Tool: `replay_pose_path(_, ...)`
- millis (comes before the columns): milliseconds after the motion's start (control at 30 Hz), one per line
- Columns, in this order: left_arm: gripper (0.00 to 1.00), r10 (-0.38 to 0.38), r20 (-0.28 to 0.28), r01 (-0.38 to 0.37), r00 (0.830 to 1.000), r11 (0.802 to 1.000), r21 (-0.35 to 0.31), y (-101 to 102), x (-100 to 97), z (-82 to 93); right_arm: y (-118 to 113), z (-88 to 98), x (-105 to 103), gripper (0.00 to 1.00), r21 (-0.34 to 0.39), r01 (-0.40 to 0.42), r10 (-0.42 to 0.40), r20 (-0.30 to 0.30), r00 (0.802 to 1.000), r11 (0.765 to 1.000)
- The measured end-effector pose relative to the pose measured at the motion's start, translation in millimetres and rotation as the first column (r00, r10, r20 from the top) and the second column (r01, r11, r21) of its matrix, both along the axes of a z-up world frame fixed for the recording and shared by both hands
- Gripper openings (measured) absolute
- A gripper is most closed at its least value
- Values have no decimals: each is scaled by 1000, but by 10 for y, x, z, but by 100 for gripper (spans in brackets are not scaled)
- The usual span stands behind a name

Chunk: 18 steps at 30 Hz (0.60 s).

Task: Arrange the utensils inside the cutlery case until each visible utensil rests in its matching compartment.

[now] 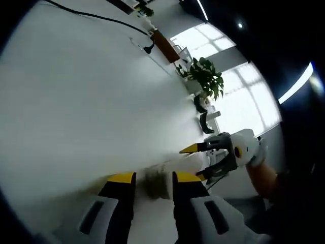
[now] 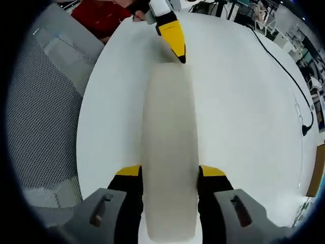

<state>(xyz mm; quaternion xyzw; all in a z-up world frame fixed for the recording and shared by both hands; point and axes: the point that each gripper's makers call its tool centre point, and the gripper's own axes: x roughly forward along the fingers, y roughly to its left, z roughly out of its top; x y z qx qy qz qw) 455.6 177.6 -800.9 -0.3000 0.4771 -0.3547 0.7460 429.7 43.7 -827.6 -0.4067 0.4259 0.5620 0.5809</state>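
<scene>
Your right gripper [image 2: 169,175] has its yellow-tipped jaws set against both long sides of the pale, translucent oblong cutlery case [image 2: 169,147], which runs straight ahead on the round white table [image 2: 238,101]. Your left gripper [image 1: 154,179] pinches the case's far short end. No utensils can be made out through the lid, so by this evidence sorting has yet to begin.

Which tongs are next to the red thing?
The left tongs, at the far end of the cutlery case, beside the red thing. The right tongs straddle the case's near end, away from it.
</scene>
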Motion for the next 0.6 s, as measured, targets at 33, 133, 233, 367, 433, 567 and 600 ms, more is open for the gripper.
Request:
replay_pose_path(33, 29, 3, -3, -3, 1000, 1000, -5, -1, 4, 6, 11, -2, -5, 40, 3, -6, 6, -2, 1000, 1000)
replay_pose_path(133, 29, 0, -7, 0, 1000, 1000, -9, -18, 7, 15, 19, -5, 23, 40, -8, -29, 29, 8, 1000, 1000)
replay_pose_path(233, 29, -14, -10, 14, 1000, 1000, -11, -83, 3, 22, 30, -4, 26, 40, 3, -3, 3, -27, 1000, 1000)
replay_pose_path(367, 28, -21, -1, 21, 1000, 1000, 9, -137, 6, 6, -3, -18, 13, 41, -1, 3, -3, -46, 999, 1000)
replay_pose_path(433, 27, -34, 6, 34, 999, 999, 29, -172, -4, -18, 7, -23, 23, 41, 8, -2, 3, -42, 999, 1000)
replay_pose_path(567, 23, -103, 71, 92, 992, 986, 142, -165, -16, -120, 1, -34, 19, 41, -6, -7, 7, -23, 1000, 1000)
replay_pose_path(600, 24, -102, 79, 91, 992, 987, 135, -179, -12, -94, -4, -34, 26, 43, -6, -7, 7, -19, 1000, 1000)
